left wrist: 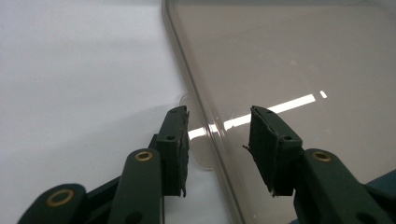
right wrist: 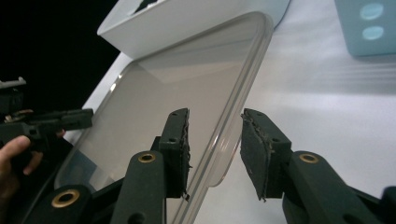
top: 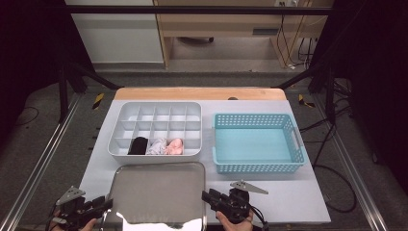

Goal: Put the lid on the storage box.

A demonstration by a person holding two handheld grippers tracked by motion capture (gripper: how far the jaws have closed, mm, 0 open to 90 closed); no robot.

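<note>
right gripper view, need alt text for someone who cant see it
The right gripper has its two black jaws open astride the rim of a clear tray lid lying on the white table, pads not touching it. A white organiser sits beyond; the left gripper is at far left.

Grey floor (top: 43, 115) surrounds the white table (top: 308, 192), with pale wooden furniture (top: 231, 24) and black cables (top: 293, 43) behind.
</note>
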